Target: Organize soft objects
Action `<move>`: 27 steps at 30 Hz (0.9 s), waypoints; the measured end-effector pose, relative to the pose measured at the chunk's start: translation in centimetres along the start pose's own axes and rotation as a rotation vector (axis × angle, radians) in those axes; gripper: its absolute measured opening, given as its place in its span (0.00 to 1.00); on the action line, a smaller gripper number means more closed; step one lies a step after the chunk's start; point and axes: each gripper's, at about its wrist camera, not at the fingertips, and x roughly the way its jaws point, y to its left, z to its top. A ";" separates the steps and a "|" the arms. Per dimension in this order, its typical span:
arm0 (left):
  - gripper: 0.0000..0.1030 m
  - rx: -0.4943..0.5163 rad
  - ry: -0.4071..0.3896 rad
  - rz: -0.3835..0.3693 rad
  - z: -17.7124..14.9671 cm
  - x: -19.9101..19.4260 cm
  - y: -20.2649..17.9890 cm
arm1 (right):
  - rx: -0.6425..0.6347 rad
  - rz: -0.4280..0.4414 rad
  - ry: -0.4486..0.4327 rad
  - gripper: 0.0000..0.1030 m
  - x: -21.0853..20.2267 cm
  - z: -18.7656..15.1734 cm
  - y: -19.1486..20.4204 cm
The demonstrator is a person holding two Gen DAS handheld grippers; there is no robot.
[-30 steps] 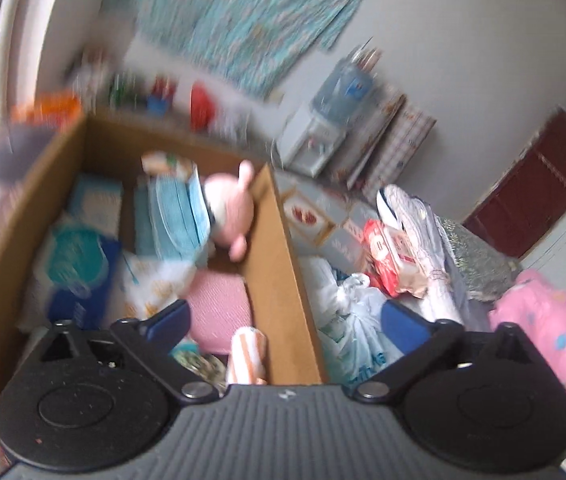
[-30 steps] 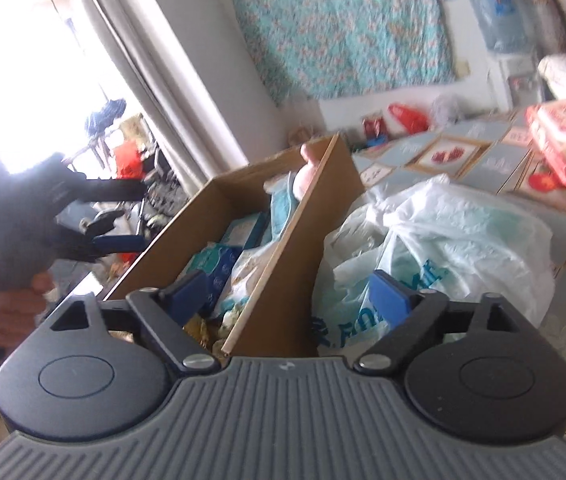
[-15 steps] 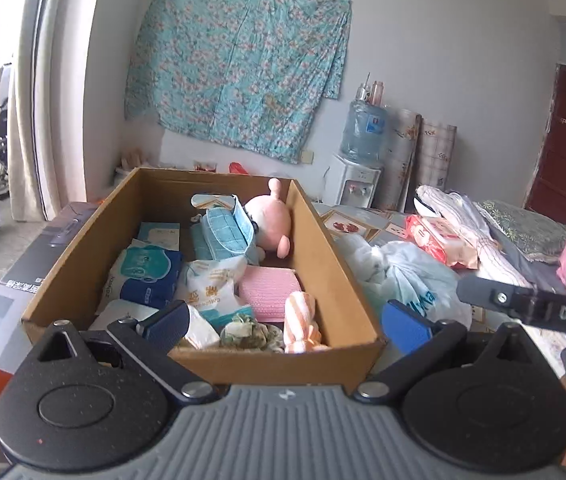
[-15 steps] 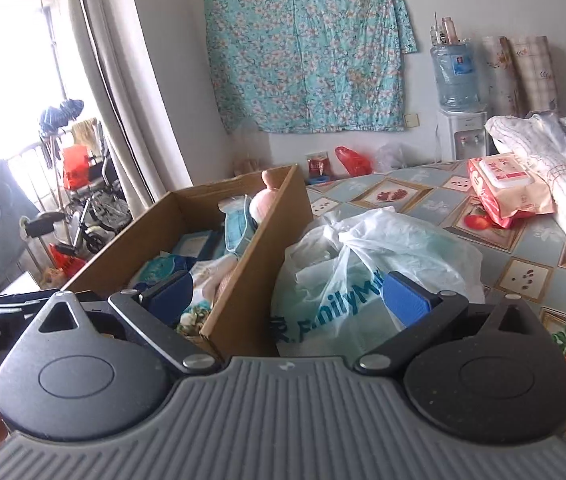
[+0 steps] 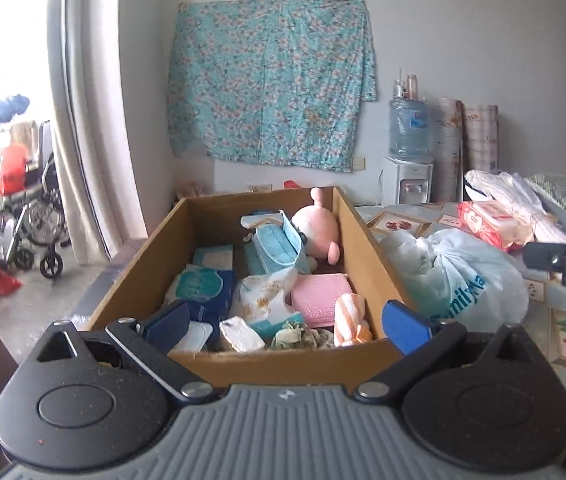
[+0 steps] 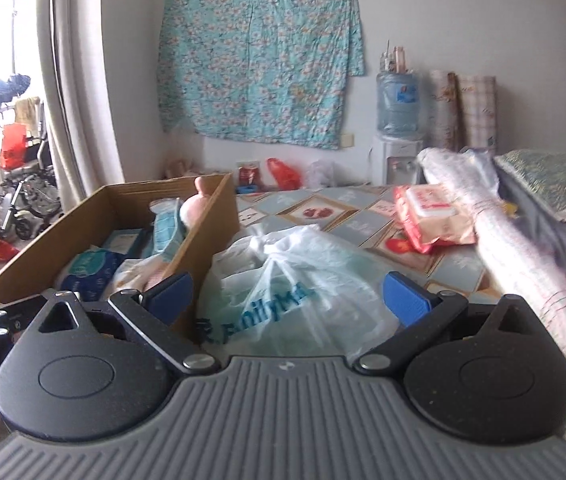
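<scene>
A cardboard box (image 5: 367, 240) (image 6: 95, 208) holds soft things: a pink plush (image 5: 317, 226), a pack of blue masks (image 5: 279, 244), a pink cloth (image 5: 321, 292), tissue packs (image 5: 203, 288) and a striped roll (image 5: 349, 314). My left gripper (image 5: 287, 320) stands open just before the box's near wall, with nothing between its fingers. A knotted pale plastic bag (image 6: 291, 280) (image 5: 463, 276) lies right of the box. My right gripper (image 6: 287, 296) stands open close in front of the bag, apart from it.
On the patterned table top (image 6: 347, 216) lie a red-and-white wipes pack (image 6: 431, 216) and a rolled white cloth (image 6: 523, 248). A water dispenser (image 5: 407, 152) stands at the back wall. A wheelchair (image 5: 31, 216) is at the far left by the curtain.
The left view has swung from a tilted close look into the box to a level one from further back. The right view turned rightward, bringing the plastic bag between the fingers' line.
</scene>
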 end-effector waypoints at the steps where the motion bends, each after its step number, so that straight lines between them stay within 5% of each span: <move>1: 1.00 0.022 0.008 -0.015 0.1 0.2 -0.1 | -0.004 -0.012 -0.001 0.99 -0.1 0.1 0.0; 13: 1.00 -0.073 0.082 -0.061 0.3 2.3 2.0 | 0.019 -0.102 -0.049 0.99 -0.6 0.7 -0.4; 17: 1.00 -0.080 0.079 -0.087 0.6 1.9 2.4 | 0.028 -0.083 -0.043 0.99 -0.4 1.1 -0.2; 27: 1.00 -0.075 0.080 0.000 1.0 1.6 3.2 | 0.097 0.054 0.044 0.99 1.2 0.4 0.4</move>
